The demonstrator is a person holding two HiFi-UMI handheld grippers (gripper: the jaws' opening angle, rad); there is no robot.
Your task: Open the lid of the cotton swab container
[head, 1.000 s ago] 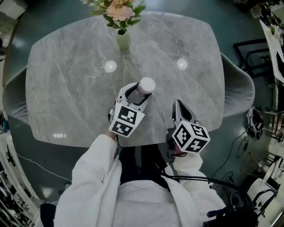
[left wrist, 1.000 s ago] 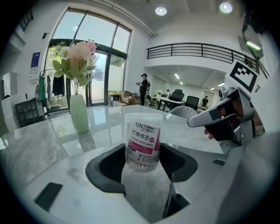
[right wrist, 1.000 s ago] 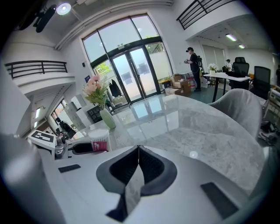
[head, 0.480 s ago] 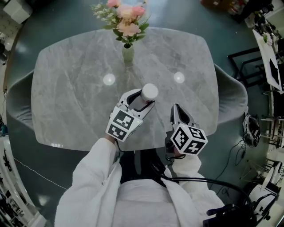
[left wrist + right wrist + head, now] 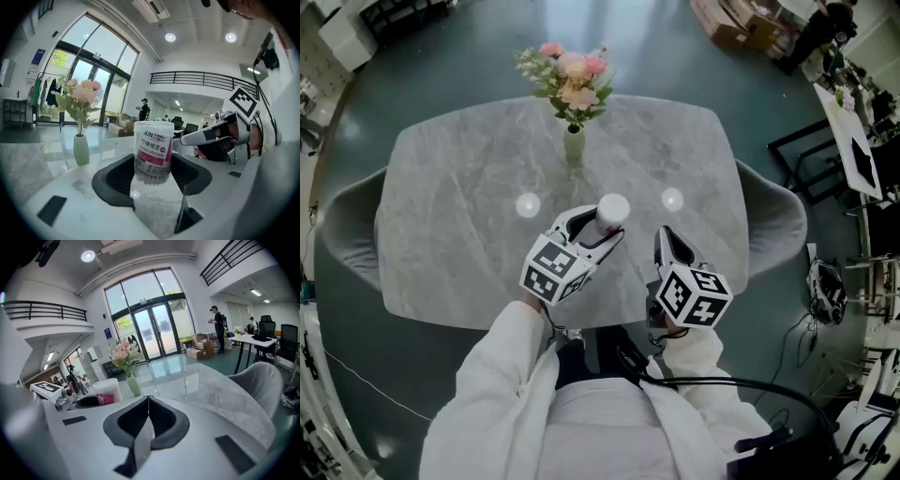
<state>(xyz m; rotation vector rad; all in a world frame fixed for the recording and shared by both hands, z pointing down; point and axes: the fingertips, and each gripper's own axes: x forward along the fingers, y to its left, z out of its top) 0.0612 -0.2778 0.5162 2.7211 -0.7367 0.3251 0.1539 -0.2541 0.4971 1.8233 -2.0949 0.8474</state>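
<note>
White fabric sleeves of the person occupy the nearest zone of the head view. The left gripper is clamped on the clear cylindrical cotton swab container with a white lid and pink label. Its jaws press the lower body from both sides. In the left gripper view, the left gripper holds the container upright: the long axis is vertical, the lid faces up and is still fitted, and the label faces the camera. The right gripper is just beside the container on its right, apart from it. Its jaws are fully closed with nothing between them. The container is held over the near half of the grey marble-pattern tabletop. Beyond it, near the far edge, stands a pale green vase of pink flowers. Compared with one second ago, both grips are unchanged. The head view now takes in the whole bouquet, previously cropped at the top edge, and the tabletop appears smaller.
</note>
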